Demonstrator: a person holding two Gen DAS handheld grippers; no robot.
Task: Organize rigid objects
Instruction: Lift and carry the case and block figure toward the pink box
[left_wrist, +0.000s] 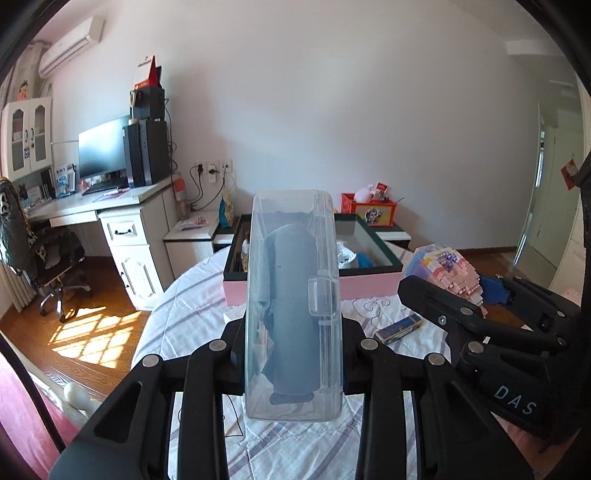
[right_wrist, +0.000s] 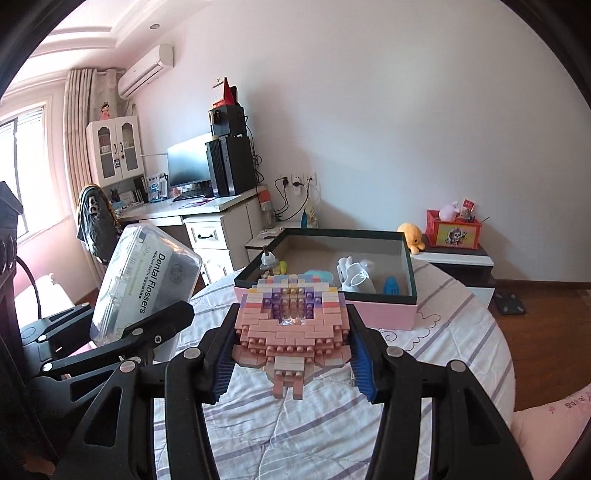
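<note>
Jaws clamped: floss case (left_wrist: 291, 302), brick model (right_wrist: 291, 325).

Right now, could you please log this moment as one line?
left tool: holds floss case | right tool: holds brick model | pink box: open, ahead

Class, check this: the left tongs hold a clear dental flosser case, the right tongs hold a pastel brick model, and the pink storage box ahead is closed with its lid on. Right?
Not quite. The pink storage box is open, with items visible inside, as the right wrist view shows. The rest holds: left tongs grip the dental flosser case, right tongs the brick model.
</note>
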